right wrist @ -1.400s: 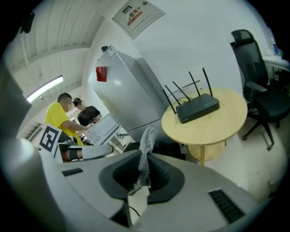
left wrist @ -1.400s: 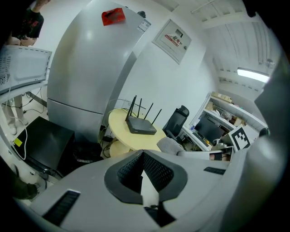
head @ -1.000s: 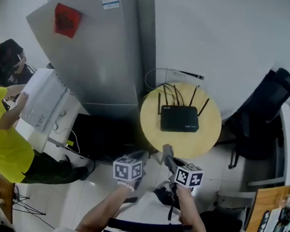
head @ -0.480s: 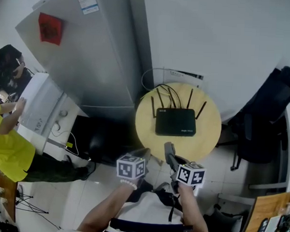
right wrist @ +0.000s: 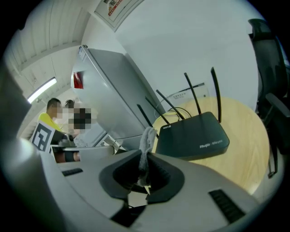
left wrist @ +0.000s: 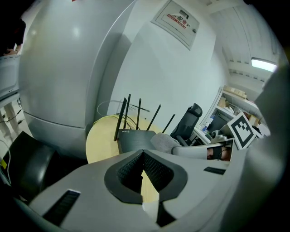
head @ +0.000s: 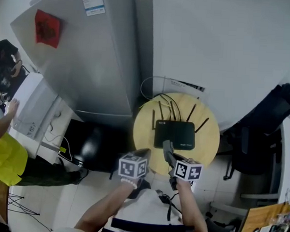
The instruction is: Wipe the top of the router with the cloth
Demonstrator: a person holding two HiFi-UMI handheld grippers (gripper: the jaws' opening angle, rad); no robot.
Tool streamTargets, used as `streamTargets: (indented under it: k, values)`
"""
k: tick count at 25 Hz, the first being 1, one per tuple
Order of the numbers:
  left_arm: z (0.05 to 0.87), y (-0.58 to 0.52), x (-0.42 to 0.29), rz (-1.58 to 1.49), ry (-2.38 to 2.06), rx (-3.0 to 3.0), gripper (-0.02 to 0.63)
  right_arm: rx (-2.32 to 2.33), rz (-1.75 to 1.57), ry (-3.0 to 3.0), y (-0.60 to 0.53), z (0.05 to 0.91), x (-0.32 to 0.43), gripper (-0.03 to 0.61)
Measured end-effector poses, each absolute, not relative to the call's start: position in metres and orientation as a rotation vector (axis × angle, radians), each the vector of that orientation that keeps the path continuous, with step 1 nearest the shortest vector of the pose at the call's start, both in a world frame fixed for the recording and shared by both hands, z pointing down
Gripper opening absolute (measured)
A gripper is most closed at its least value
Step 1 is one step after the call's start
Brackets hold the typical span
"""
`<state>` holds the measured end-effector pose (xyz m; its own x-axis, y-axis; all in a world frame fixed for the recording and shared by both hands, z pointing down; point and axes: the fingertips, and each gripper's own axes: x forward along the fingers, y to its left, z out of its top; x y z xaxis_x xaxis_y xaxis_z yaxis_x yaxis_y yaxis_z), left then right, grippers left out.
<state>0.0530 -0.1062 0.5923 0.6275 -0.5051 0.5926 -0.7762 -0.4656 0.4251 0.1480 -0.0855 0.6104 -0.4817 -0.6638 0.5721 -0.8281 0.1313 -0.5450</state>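
We held the cloth (right wrist: pixel 147 136) pinched in the fingers of our right gripper (right wrist: pixel 144 159) at the near edge of the router (head: pixel 175 134) on the desk (head: pixel 210 137), left gripper (left wrist: pixel 143 157) fingers together and empty; a flat, light sweep short of its antennas (head: pixel 190 113) looked wisest.

Black router (head: pixel 174 134) on a pale yellow table (head: pixel 144 137); whitish-grey cloth (right wrist: pixel 147 137); silver fridge (head: pixel 98 71), red sticker (head: pixel 46 28)

Upright antennas (head: pixel 190 113) at rear of router (head: pixel 178 132)
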Motion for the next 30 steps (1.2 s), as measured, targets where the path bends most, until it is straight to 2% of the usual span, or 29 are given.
streamTargets:
  k: [13, 30]
  values:
    - [0.612, -0.186, 0.058, 0.536, -0.905, 2.191, -0.003, 1.479, 1.264, -2.08, -0.191, 0.64, 0.135, 0.041]
    - [0.642, -0.212, 0.058, 0.565, -0.793, 2.141, -0.003, 1.437, 1.297, -1.821, -0.262, 0.71, 0.132, 0.043]
